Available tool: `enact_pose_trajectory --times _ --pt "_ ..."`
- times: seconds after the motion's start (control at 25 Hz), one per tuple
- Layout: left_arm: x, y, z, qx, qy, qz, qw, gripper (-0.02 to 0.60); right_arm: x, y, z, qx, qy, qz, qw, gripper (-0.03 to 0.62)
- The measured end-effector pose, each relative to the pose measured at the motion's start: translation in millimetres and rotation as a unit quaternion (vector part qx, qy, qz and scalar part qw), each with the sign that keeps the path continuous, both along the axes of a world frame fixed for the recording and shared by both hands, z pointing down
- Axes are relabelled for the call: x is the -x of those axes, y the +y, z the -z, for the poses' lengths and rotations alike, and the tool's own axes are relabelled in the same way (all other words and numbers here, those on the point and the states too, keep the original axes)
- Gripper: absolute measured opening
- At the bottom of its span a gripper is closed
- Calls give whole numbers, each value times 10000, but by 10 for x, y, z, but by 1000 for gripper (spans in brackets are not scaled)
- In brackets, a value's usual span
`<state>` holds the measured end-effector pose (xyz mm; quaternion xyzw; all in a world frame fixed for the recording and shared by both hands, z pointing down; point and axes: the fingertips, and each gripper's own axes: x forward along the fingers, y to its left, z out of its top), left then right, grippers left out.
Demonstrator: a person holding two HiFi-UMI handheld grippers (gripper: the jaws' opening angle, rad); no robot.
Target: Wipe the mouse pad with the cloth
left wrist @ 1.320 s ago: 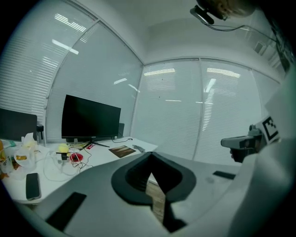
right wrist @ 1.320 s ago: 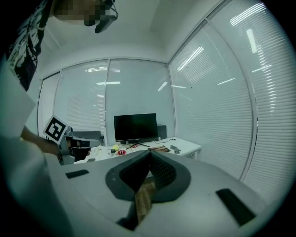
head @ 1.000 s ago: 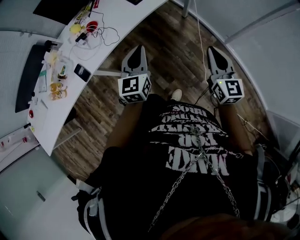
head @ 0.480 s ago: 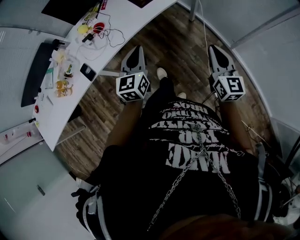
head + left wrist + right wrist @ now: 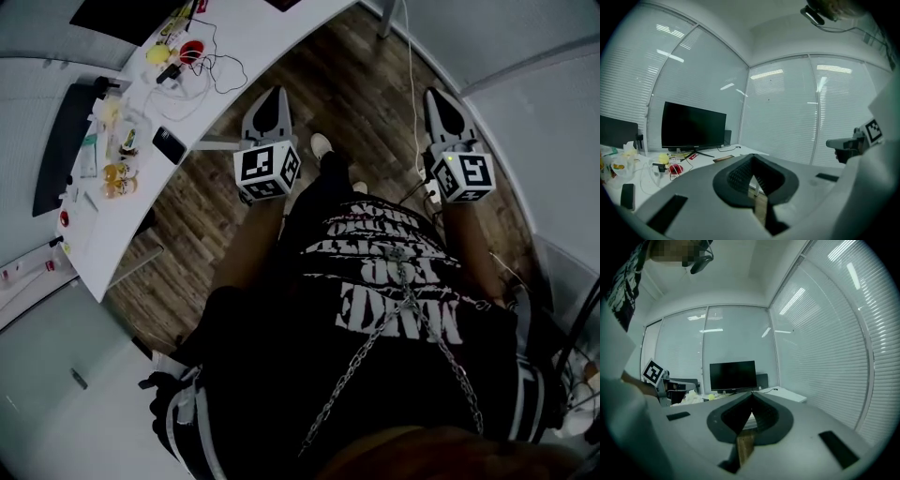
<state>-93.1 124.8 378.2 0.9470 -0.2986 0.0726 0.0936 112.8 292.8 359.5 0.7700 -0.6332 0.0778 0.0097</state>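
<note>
Both grippers hang over the wooden floor, level, in front of the person's dark shirt. My left gripper (image 5: 271,94) is shut with nothing between its jaws, and its tips meet (image 5: 752,158) in the left gripper view. It sits just off the white desk's (image 5: 272,37) near edge. My right gripper (image 5: 437,96) is further right, also shut and empty (image 5: 751,395). I cannot pick out a cloth or a mouse pad for certain. A flat brownish sheet (image 5: 723,158) lies on the desk beyond the left jaws.
The desk holds a black monitor (image 5: 693,126), a keyboard (image 5: 56,150), a phone (image 5: 170,144), a red object (image 5: 191,50) with cables and small bottles (image 5: 117,173). Blinds cover the glass walls (image 5: 825,343). A white cable (image 5: 411,84) hangs near the right gripper.
The person has stepped forward, a light shoe now showing between the grippers. Both grippers moved along with the body toward the desk. Their jaws stayed shut.
</note>
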Motion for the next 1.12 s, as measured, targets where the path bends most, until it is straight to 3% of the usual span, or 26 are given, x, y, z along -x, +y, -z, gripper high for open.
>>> enact_pose_trajectory --times 0.24,0.6,1.12 --pt "-55 -446 -266 116 -10 317 9994 5 -272 -420 -224 250 -38 -15 9997 2" --pt "-114 -1276 -319 269 56 615 9977 5 -367 -1396 -142 305 64 398 9987 2" --pt "-345 -2362 -85 56 277 379 9989 5 -490 -2515 130 227 222 437 9985 2"
